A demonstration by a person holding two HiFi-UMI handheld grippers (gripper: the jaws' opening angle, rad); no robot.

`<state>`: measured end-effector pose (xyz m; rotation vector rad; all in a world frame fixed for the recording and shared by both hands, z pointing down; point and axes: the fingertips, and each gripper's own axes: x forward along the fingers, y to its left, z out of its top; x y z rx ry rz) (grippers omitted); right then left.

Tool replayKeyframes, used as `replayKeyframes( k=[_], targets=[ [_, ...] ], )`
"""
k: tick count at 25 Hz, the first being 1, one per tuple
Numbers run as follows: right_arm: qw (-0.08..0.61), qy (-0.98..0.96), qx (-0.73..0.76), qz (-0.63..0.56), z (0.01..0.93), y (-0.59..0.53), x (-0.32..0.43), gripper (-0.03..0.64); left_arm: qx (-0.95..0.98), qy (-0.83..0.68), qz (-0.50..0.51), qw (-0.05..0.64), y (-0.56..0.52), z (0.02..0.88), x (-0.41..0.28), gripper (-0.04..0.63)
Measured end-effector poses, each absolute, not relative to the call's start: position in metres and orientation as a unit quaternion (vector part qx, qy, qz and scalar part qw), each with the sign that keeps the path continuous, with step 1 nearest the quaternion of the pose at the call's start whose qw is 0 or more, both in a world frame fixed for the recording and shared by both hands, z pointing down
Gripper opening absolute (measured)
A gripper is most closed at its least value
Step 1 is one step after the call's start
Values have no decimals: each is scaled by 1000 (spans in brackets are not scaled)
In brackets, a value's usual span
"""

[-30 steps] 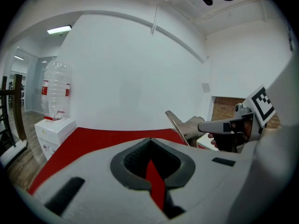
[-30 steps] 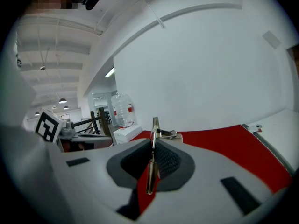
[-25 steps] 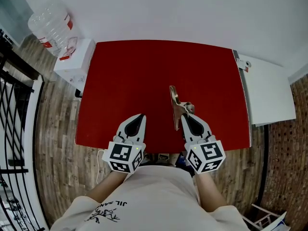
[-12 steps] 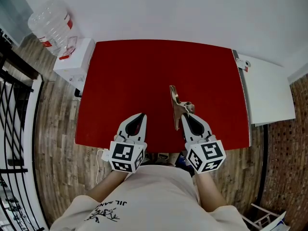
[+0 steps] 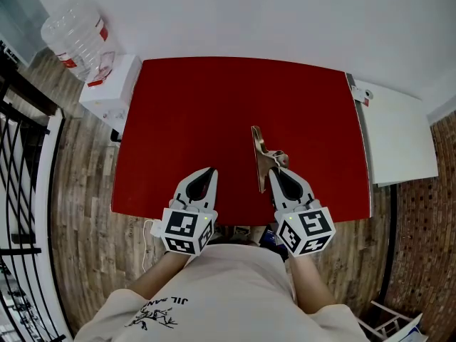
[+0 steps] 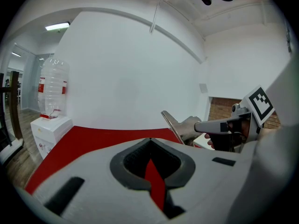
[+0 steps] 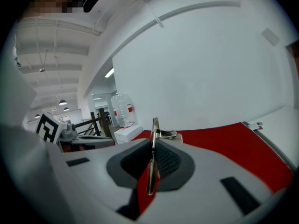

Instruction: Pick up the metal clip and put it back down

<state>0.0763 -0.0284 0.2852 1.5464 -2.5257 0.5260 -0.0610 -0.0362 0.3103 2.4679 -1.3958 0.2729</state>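
**Nothing moved: right gripper kept its clamp on the metal clip**

Neither gripper nor the clip had shifted since the earlier head views; everything sat where it had been a second before.

The right gripper's pads [image 7: 170, 161] were closed on the metal clip [image 5: 259, 159], its thin plate standing on edge between them and running up past the tips. Beyond the right gripper [image 5: 275, 172], the clip's long bright lever reached away from the person, and its looped handle lay just beside the tips. The clip was over the near right part of the red table [image 5: 192, 112]. No view settled whether it touched the surface.

The left gripper [image 5: 209, 171] had its jaws together with nothing between them, only a sliver of red table showing through the gap behind the tips. It lay over the table's near edge, well apart from the clip and roughly level with the right gripper.

Off the table's far left corner stood a white water dispenser [image 5: 108, 91] with a clear bottle [image 5: 75, 30] on top. A white tabletop [image 5: 399, 137] adjoined the red table on the right. Wooden flooring [image 5: 85, 191] ran along the left.
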Motion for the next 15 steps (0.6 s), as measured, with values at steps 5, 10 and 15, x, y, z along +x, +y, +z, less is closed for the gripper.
replayKeyframes(
  k=[5, 10, 15],
  targets=[
    [67, -836, 514, 181, 289, -33, 78, 21, 856, -485, 97, 150, -40, 314, -61, 5],
    [69, -835, 513, 187, 296, -38, 80, 20, 854, -487, 99, 153, -45, 319, -60, 5],
    [74, -833, 512, 196, 306, -45, 81, 21, 853, -487, 103, 156, -52, 326, -59, 5]
  ],
)
